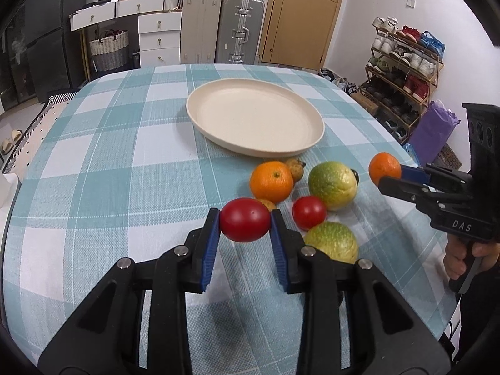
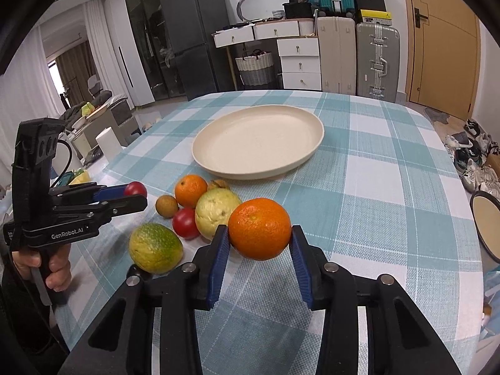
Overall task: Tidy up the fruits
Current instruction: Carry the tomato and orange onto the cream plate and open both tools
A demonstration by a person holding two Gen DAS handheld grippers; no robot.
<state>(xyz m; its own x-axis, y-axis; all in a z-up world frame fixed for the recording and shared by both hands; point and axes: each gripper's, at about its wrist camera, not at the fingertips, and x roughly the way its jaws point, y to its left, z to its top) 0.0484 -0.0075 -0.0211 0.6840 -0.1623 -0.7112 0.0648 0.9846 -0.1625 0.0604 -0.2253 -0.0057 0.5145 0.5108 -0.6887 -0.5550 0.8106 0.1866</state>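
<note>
Left gripper (image 1: 245, 220) jaws clamp a tomato (image 1: 244, 219); right gripper (image 2: 260, 229) jaws clamp an orange (image 2: 260, 228). Squeezing harder could burst the tomato; either round fruit could slip before reaching the far plate (image 1: 218, 136).

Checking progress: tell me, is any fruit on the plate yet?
No, the plate is bare; the fruits lie on the cloth or sit in the grippers.

From the left wrist view, checked cloth lies open from 9 to 12 o'clock up to the round cream plate (image 1: 254, 118), while at 1 to 3 o'clock loose oranges, a red tomato (image 1: 309, 212) and green-yellow citrus fruits (image 1: 332, 185) crowd the way.
</note>
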